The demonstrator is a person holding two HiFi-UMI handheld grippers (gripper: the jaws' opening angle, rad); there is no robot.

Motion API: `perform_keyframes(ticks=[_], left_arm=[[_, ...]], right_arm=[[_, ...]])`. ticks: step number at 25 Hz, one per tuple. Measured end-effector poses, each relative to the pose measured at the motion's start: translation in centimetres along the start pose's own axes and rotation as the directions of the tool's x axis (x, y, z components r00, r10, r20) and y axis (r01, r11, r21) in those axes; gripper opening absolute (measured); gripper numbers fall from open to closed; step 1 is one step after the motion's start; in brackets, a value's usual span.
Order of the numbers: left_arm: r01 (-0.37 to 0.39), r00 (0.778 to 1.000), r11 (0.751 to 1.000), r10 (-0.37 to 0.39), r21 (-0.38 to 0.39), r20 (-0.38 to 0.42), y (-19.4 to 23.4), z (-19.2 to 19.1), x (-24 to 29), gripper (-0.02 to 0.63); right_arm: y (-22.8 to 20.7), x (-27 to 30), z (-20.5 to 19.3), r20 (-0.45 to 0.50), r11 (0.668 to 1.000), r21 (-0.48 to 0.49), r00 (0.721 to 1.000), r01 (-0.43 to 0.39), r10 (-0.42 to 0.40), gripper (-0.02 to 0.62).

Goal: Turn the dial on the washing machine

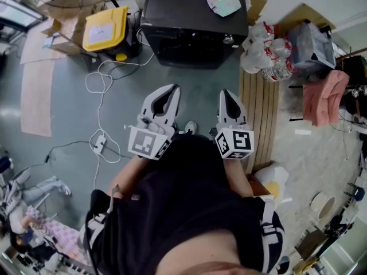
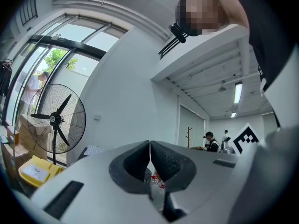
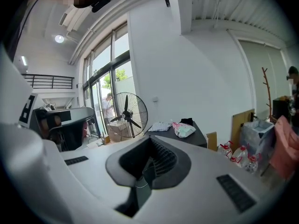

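The black washing machine (image 1: 192, 22) stands on the floor at the top centre of the head view, with folded cloths on its lid. A small round knob (image 1: 228, 39) shows at its front right corner. Both grippers are held close to the person's body, well short of the machine and pointing towards it. My left gripper (image 1: 168, 91) is shut with nothing between its pads (image 2: 140, 160). My right gripper (image 1: 228, 96) is shut and empty too. In the right gripper view the washing machine (image 3: 184, 135) lies far beyond the closed tips (image 3: 150, 143).
A yellow box (image 1: 106, 27) sits left of the machine. White cables and a power strip (image 1: 98, 144) trail over the floor on the left. A wooden pallet (image 1: 261, 107), water bottles (image 1: 269, 67) and a pink cloth (image 1: 324, 96) lie to the right. A standing fan (image 2: 56, 120) is nearby.
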State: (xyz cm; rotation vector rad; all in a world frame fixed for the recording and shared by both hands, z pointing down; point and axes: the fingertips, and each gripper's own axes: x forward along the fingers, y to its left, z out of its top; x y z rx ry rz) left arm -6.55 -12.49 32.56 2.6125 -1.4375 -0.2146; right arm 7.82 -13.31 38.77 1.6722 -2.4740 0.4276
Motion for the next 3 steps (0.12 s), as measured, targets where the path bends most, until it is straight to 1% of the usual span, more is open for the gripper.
perform_keyframes(ticks=[3], left_arm=[[-0.001, 1.000, 1.000, 0.001, 0.004, -0.002, 0.03, -0.10, 0.04, 0.025]], right_arm=[[-0.21, 0.05, 0.06, -0.001, 1.000, 0.005, 1.000, 0.002, -0.002, 0.025]])
